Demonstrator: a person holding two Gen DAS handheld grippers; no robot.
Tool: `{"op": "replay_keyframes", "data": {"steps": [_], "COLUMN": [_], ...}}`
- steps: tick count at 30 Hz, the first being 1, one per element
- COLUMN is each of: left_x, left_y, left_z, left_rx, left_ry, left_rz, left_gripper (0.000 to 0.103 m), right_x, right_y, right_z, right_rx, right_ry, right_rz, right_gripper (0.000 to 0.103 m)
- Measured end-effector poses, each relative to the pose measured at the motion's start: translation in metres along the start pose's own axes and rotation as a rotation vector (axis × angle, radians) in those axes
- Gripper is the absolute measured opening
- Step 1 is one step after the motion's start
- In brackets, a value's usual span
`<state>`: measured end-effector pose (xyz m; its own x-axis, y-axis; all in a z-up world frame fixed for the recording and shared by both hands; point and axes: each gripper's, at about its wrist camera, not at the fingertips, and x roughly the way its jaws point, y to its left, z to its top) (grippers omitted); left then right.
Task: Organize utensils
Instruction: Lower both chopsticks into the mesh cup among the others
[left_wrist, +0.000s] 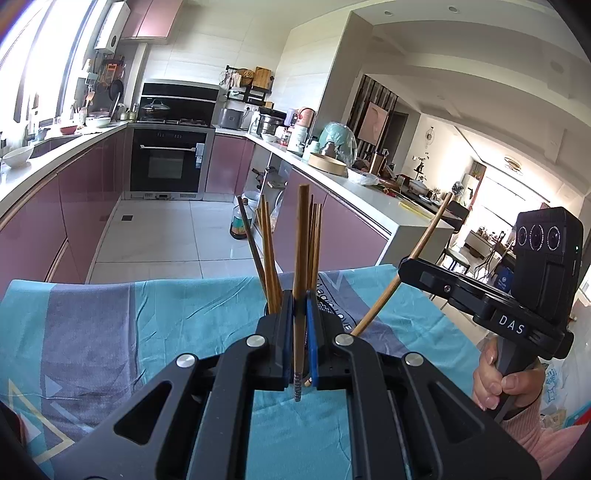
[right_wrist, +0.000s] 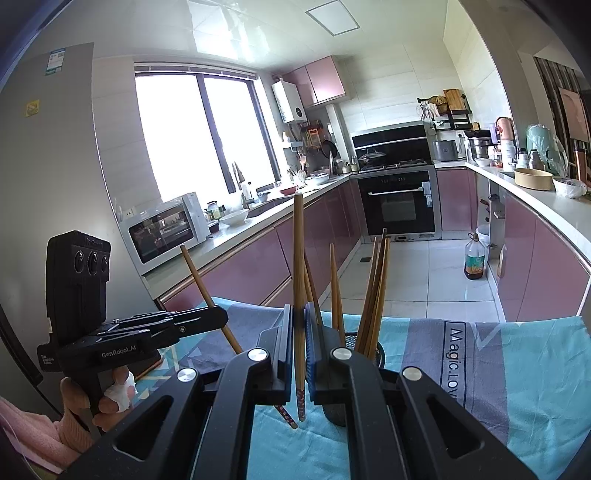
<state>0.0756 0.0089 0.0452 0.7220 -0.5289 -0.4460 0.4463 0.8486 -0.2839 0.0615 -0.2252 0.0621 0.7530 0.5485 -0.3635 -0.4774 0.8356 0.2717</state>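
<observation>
Over the blue and grey cloth that covers the table, both grippers hold one chopstick each, close to a dark mesh holder that already carries a bunch of chopsticks. The left gripper is clamped on a chopstick that stands nearly upright, its patterned lower end hanging free below the pads. The right gripper is likewise closed on a second chopstick, upright in its own view and slanted when seen from the left wrist camera.

The risks lie mostly in the thin grip. Each stick is pinched at one narrow spot, so it can pivot between the pads if its tip catches the holder's rim or the sticks already inside, and then it may swing out and drop onto the cloth. The two grippers are near each other, and the slanted stick crosses toward the left one, so a careless move could knock the sticks together. The holder looks light and tall with its load leaning outward; a push from the side could tip it and spill everything. Releasing before the lower end is well inside the mesh would likely send the stick over the edge of the table.
</observation>
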Motion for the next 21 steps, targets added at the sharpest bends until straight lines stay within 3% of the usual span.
{"op": "replay_keyframes", "data": {"steps": [21], "left_x": [-0.012], "left_y": [-0.009], "left_z": [0.011], "left_rx": [0.026], "left_ry": [-0.04], "left_rz": [-0.005], "left_gripper": [0.007], "right_x": [-0.004], "right_y": [0.002], "right_z": [0.013], "right_rx": [-0.031], "right_ry": [-0.033], "right_rz": [0.001], "right_gripper": [0.005]}}
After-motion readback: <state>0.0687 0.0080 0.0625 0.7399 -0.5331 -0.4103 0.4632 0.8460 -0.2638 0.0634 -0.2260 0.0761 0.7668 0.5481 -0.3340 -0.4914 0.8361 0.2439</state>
